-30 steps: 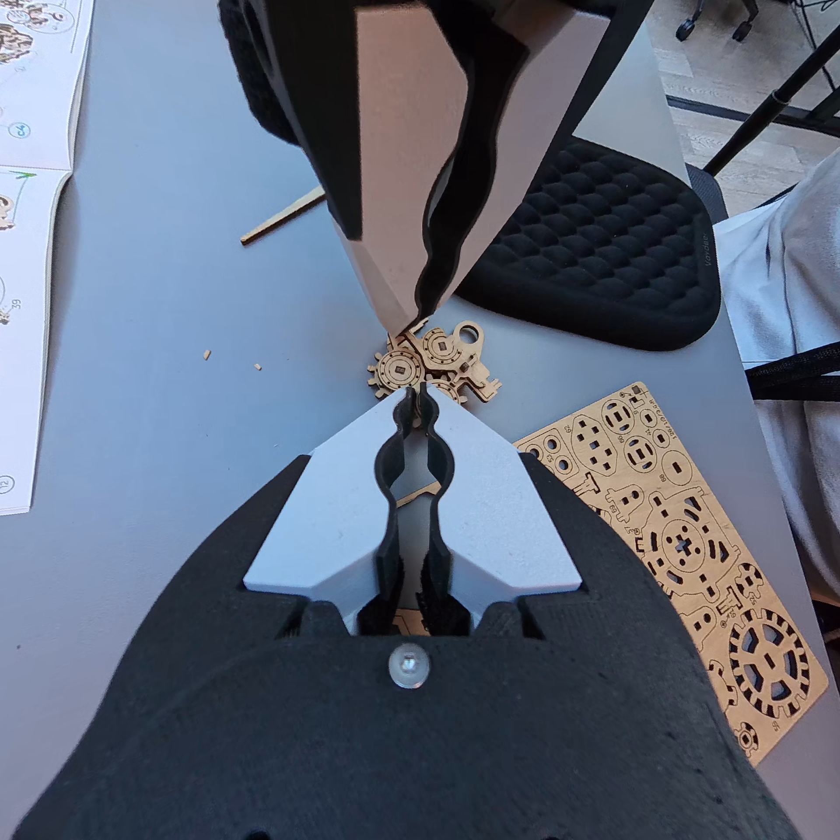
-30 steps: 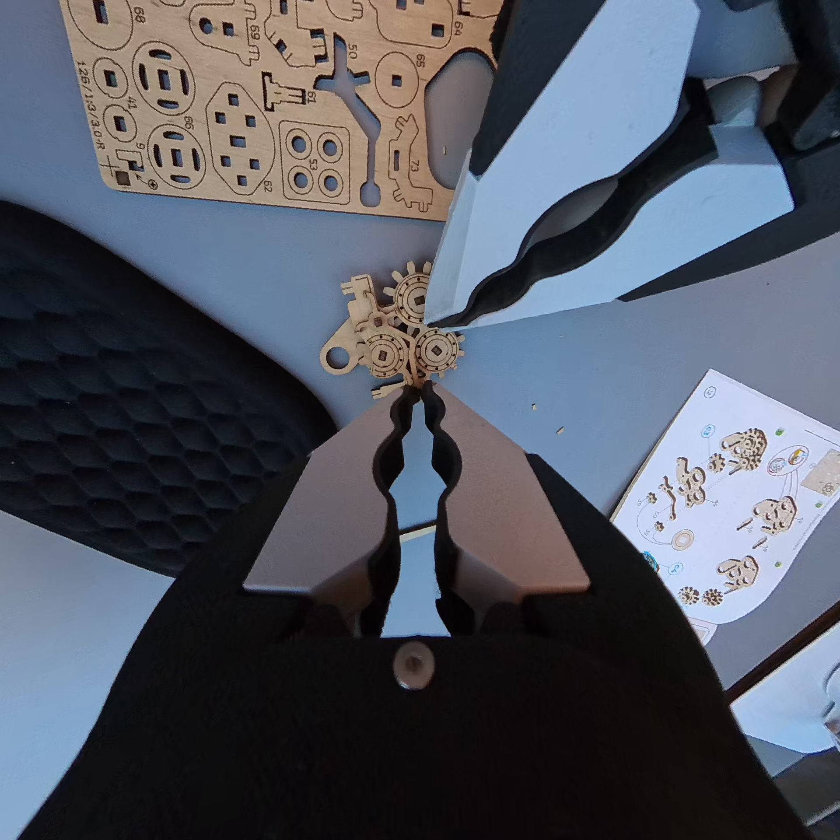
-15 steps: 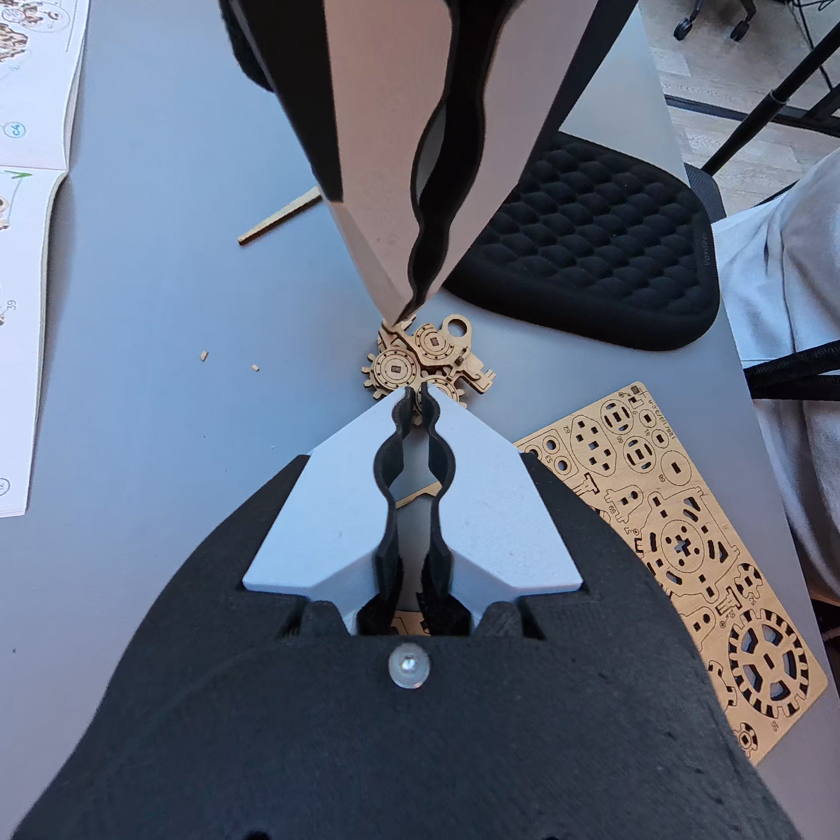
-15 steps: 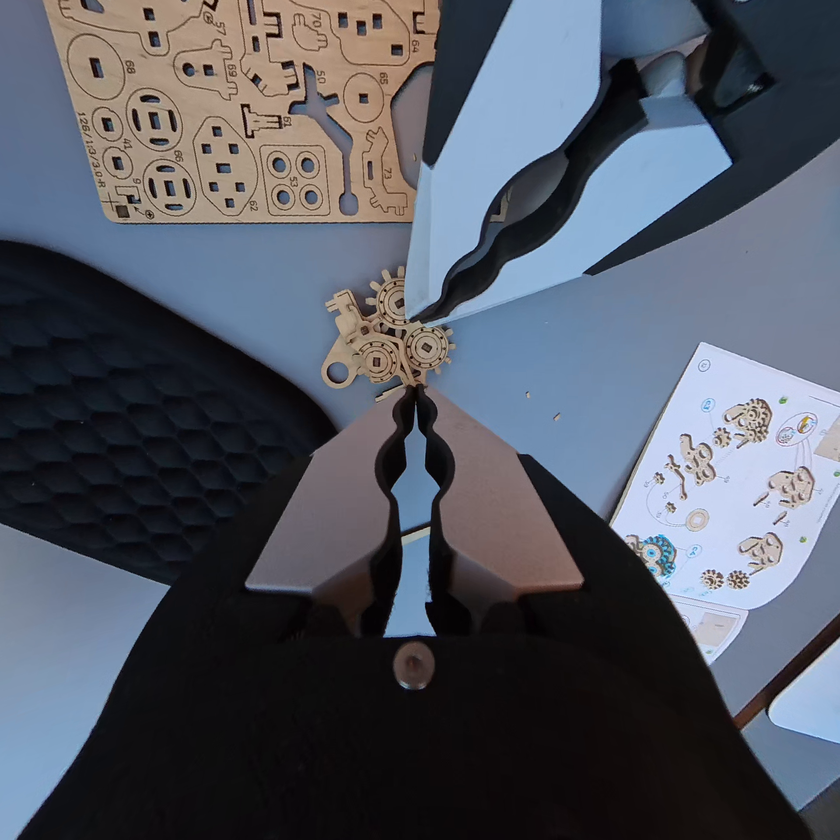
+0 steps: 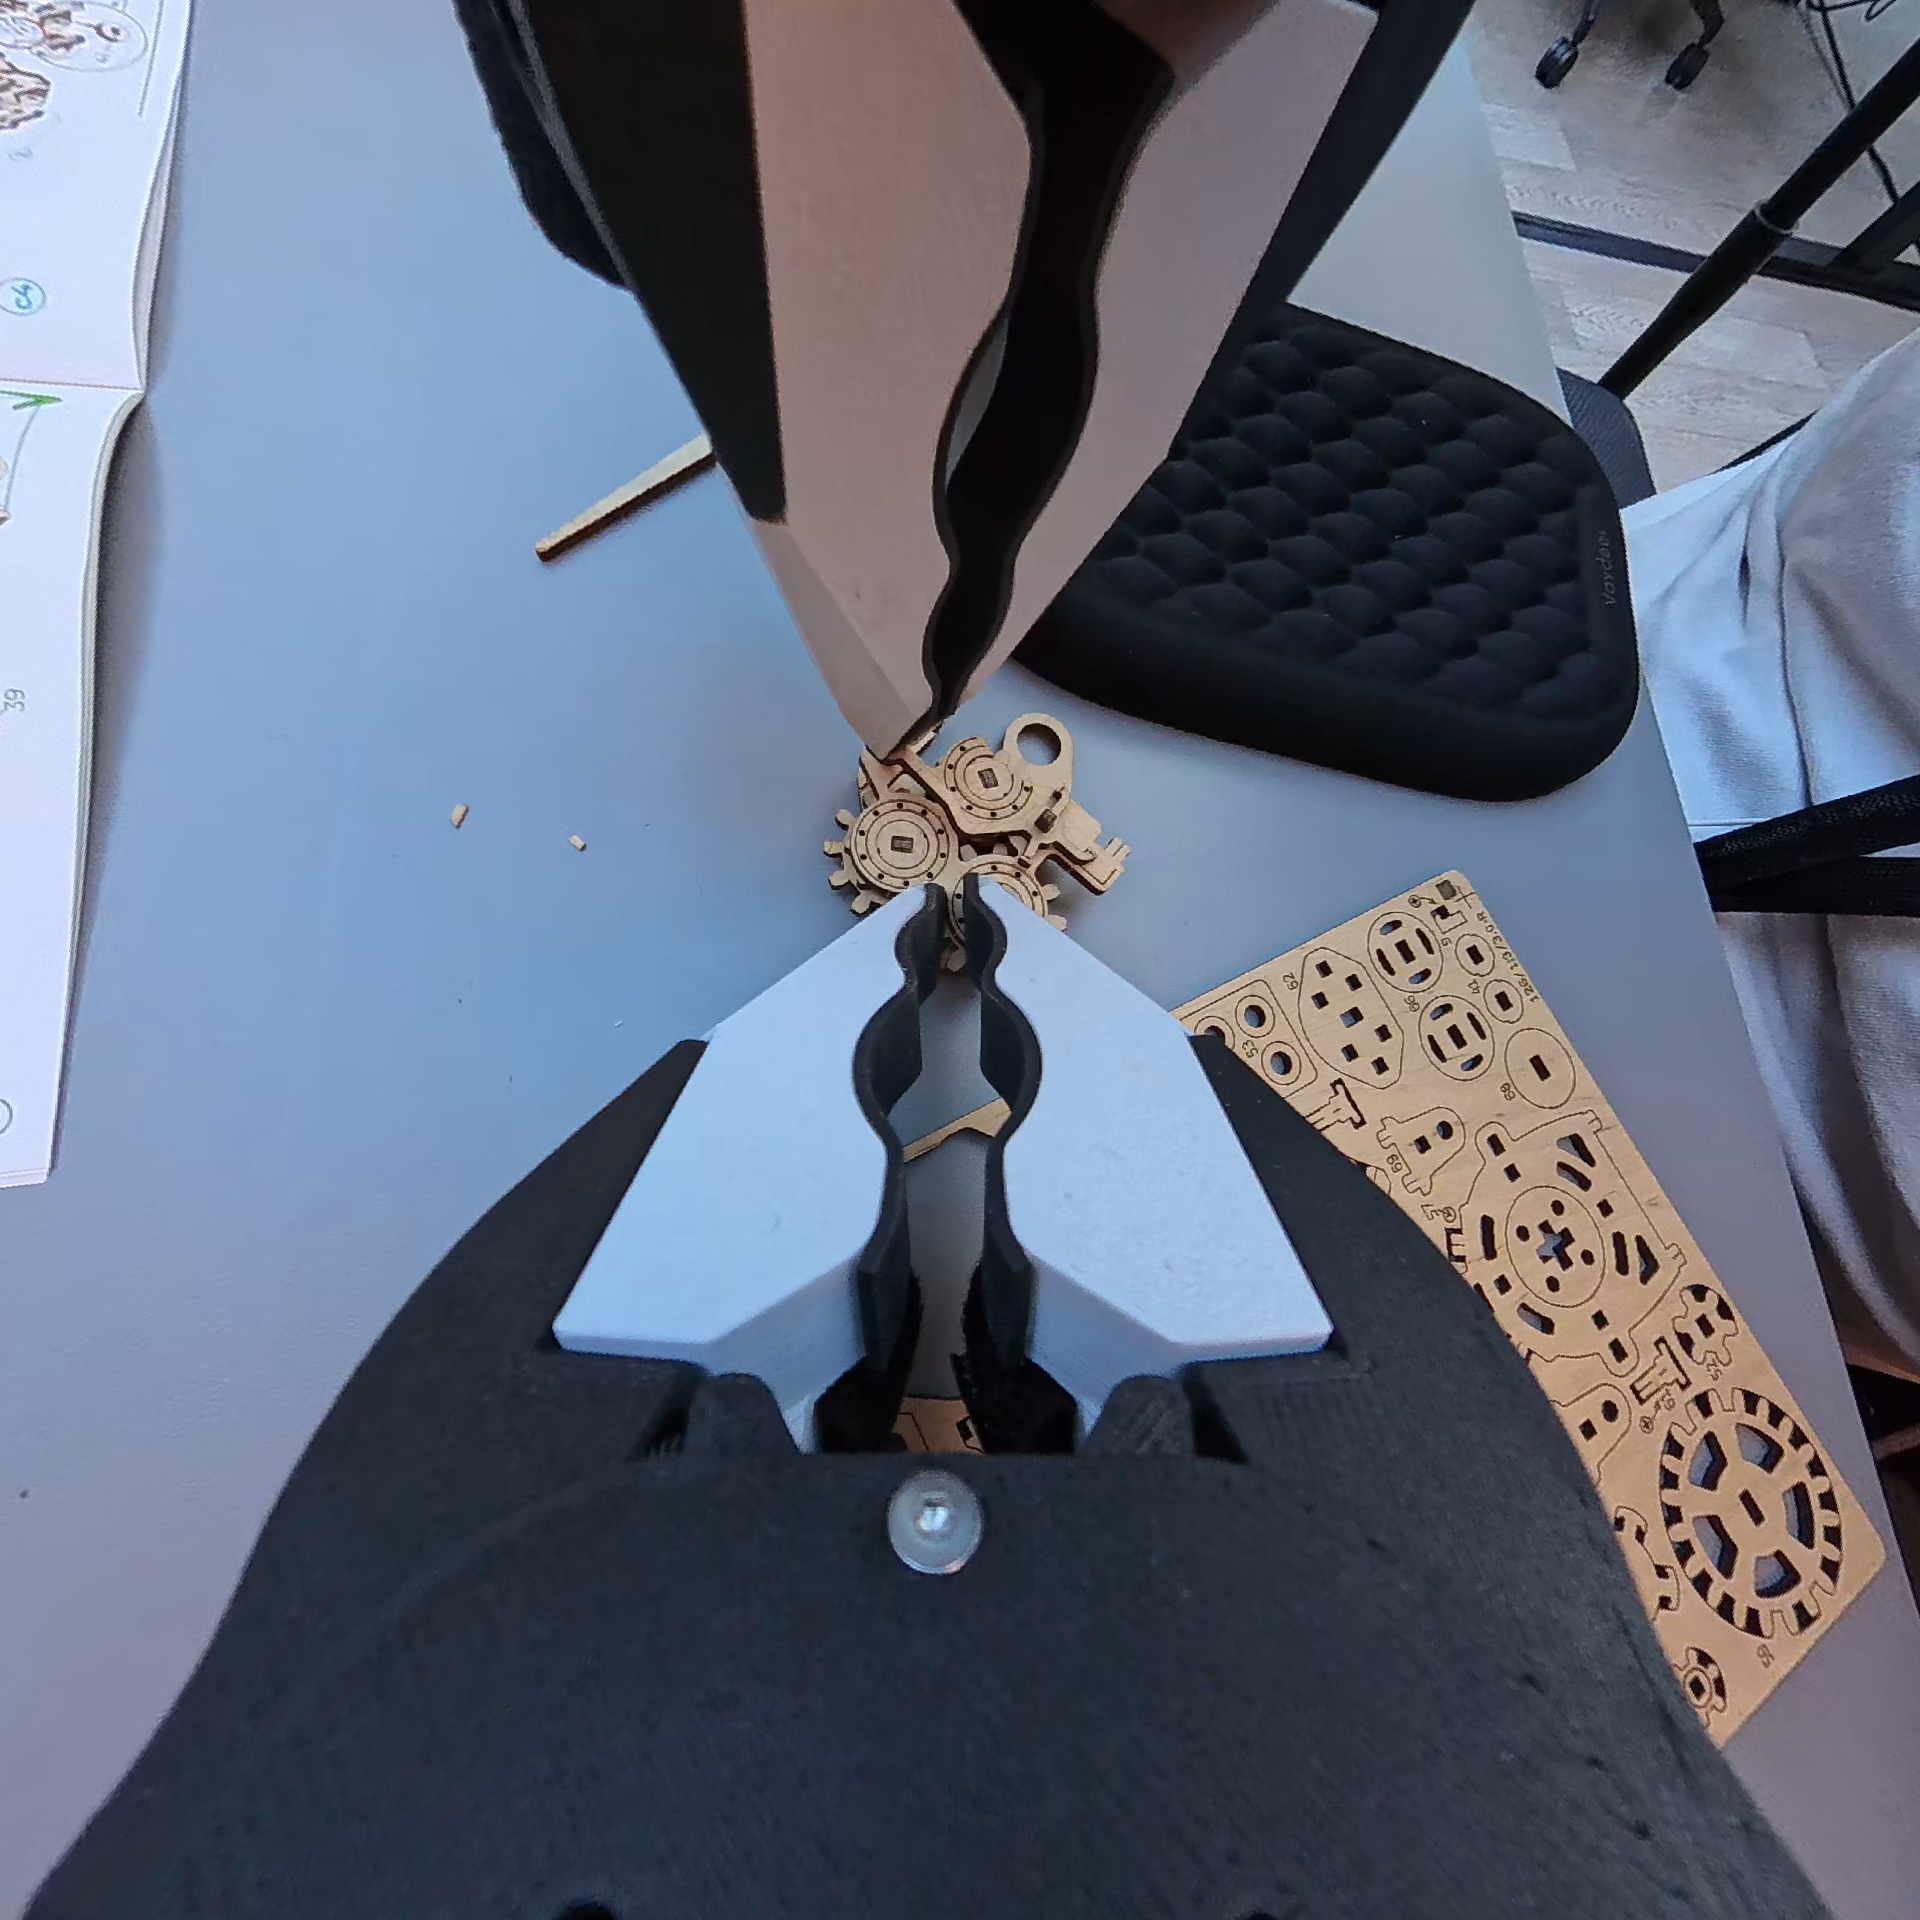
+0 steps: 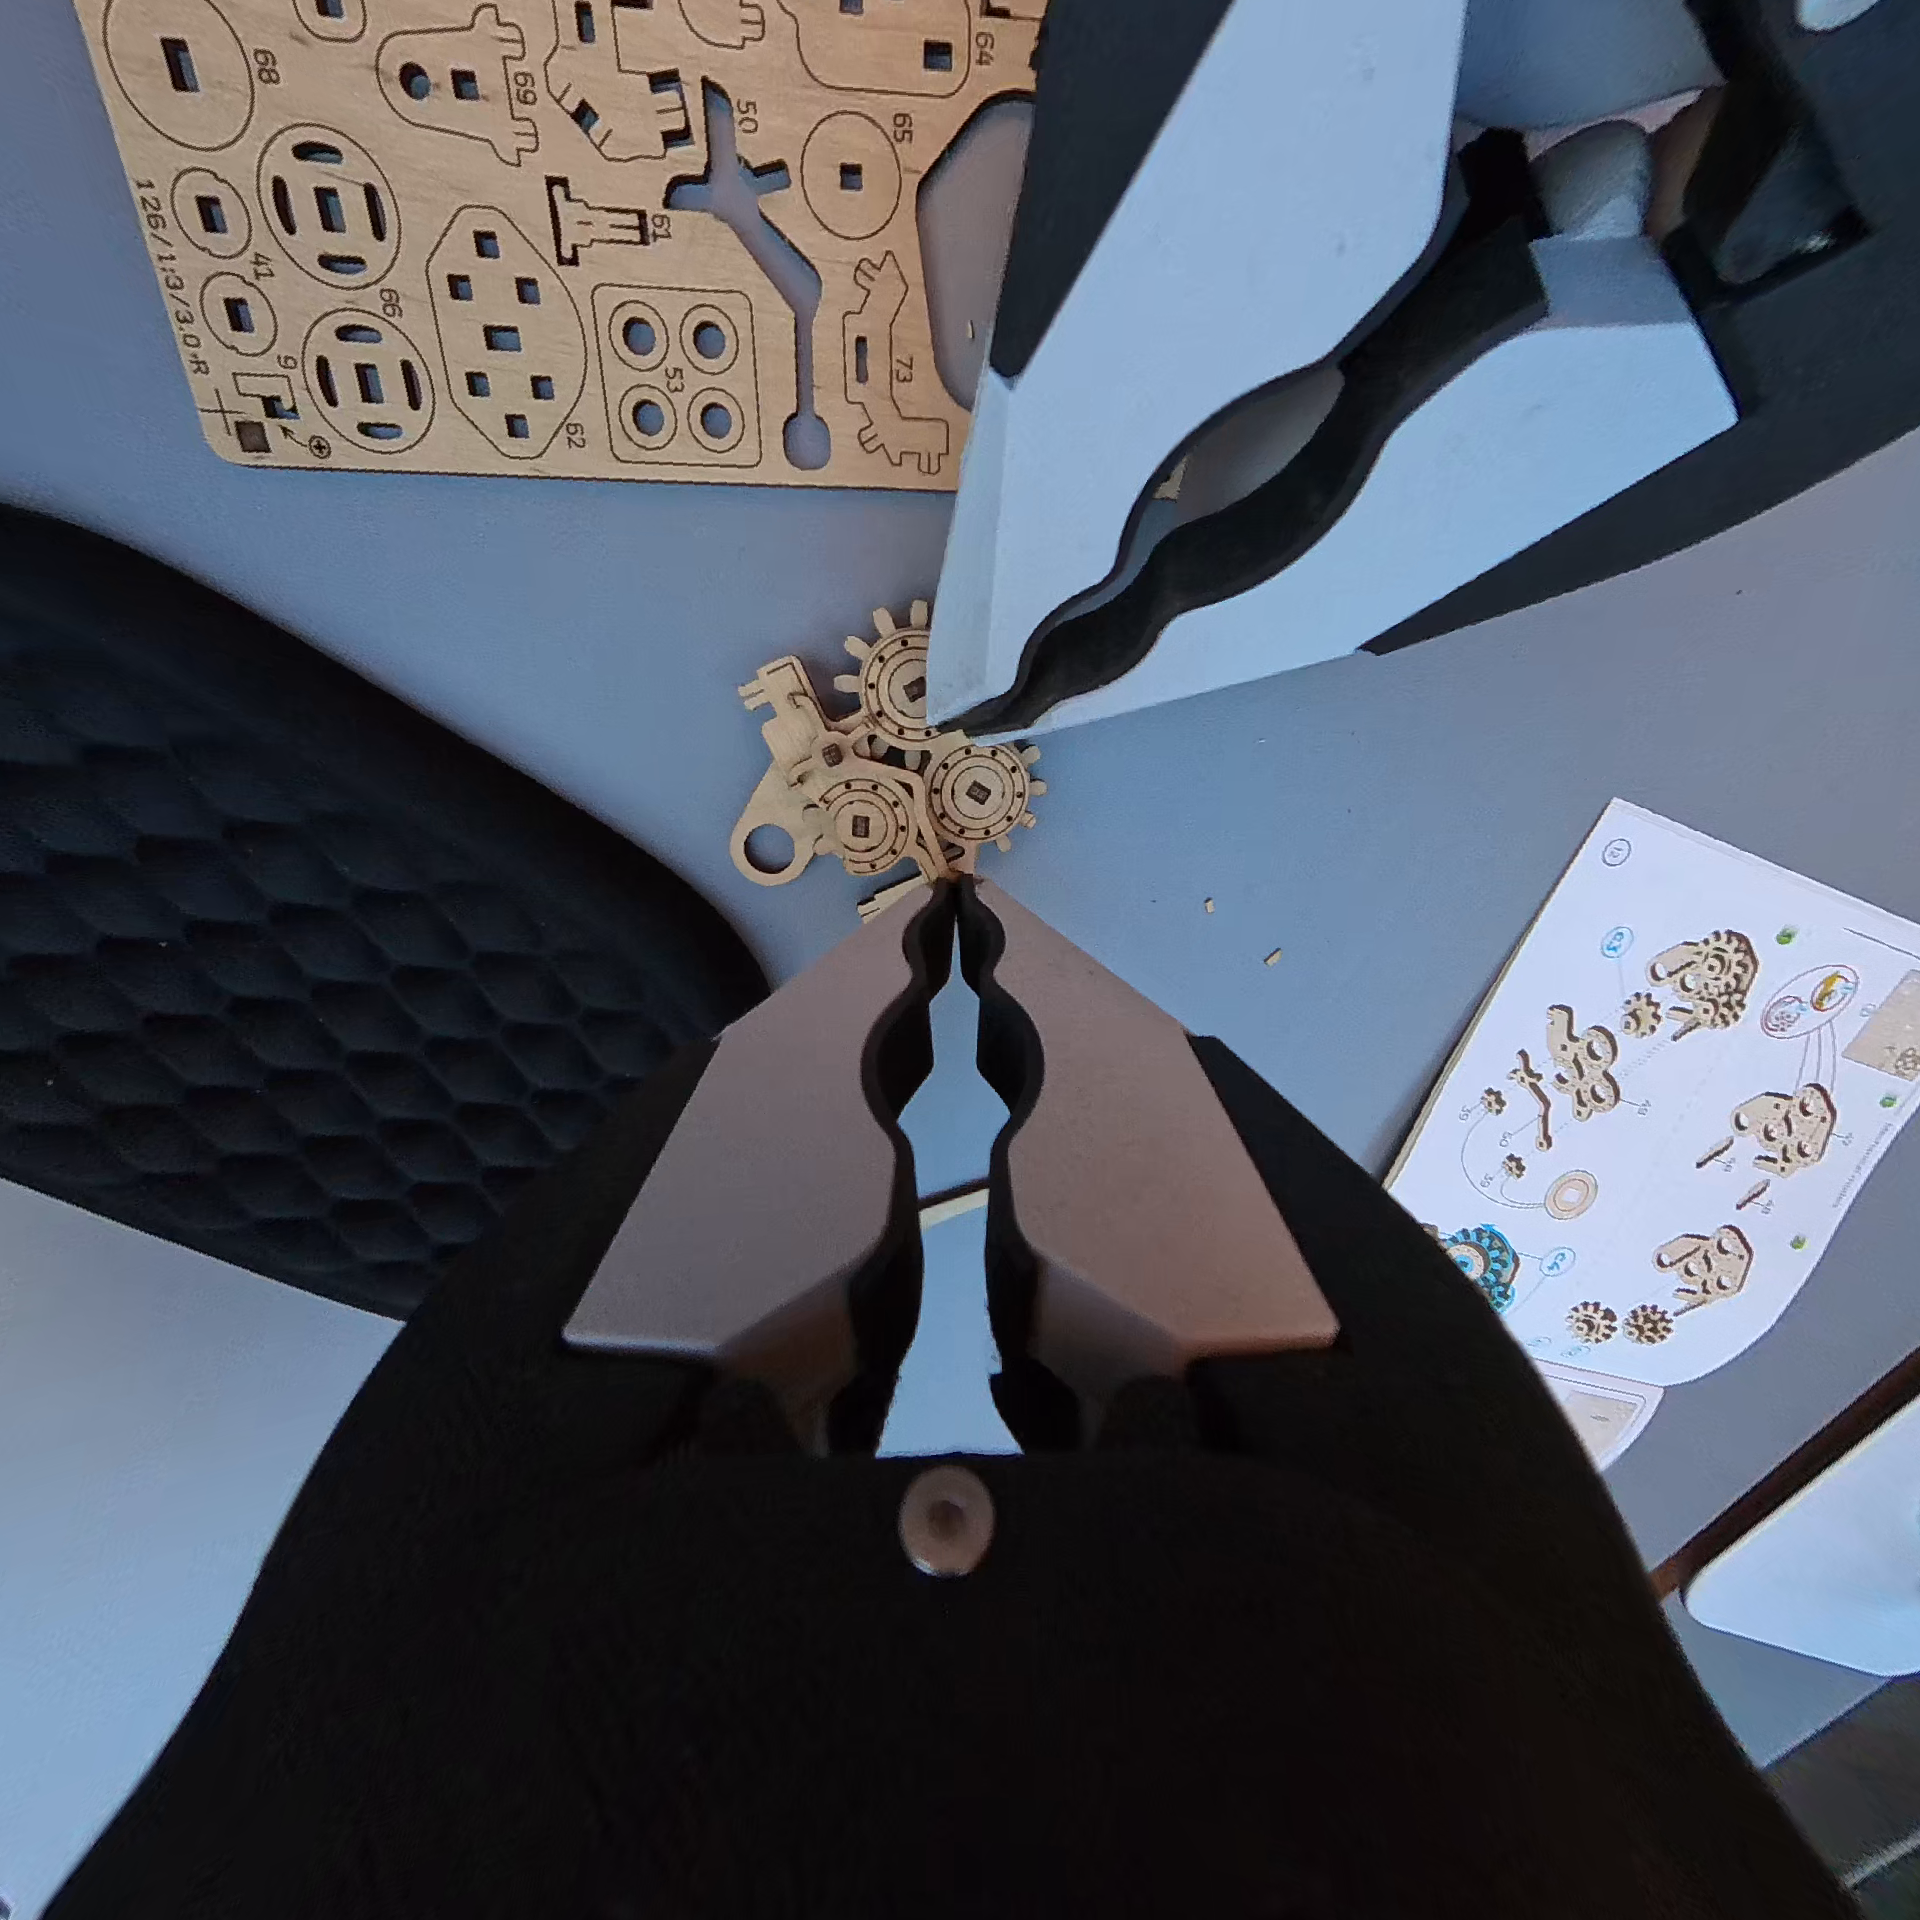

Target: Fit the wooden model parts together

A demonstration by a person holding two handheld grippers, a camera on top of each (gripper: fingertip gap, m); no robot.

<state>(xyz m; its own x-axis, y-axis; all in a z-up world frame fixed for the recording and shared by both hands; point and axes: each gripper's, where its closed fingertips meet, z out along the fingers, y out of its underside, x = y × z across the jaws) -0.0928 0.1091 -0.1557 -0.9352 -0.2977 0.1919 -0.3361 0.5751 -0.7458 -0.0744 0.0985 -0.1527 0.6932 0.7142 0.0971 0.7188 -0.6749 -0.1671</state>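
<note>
Wooden model parts are sitting as one small half-built cluster, the gear assembly (image 5: 971,831), low over the grey table (image 5: 364,727) between the two claws; whether it is resting on the surface or hanging just above it I cannot tell. Nearest in the left wrist view, the left gripper (image 5: 958,896) is pinching a thin wooden edge of that cluster, its jaws drawn almost together with only the sliver of wood between them. Facing it from the far side, the right gripper (image 6: 956,883) is closing its tips on a slim tab at the opposite rim, jaws all but meeting. Three toothed wheels are lying flat on a plate with a ring-shaped lug, and they are looking seated, so I would judge the step in hand to be pressing or aligning a piece into the sub-assembly while both claws are steadying it. The next move is likely calling for a small, square push with the wheels kept flat, since thin plywood tabs could snap if twisted. Just beside the cluster, the wooden parts sheet (image 6: 520,239) is lying flat with several pieces already punched out. Farther off, a black cushioned pad (image 5: 1351,551) is lying on the table, a loose wooden stick (image 5: 623,509) is lying behind the right claw, and the instruction booklet (image 6: 1683,1122) is lying open at the table's edge.
</note>
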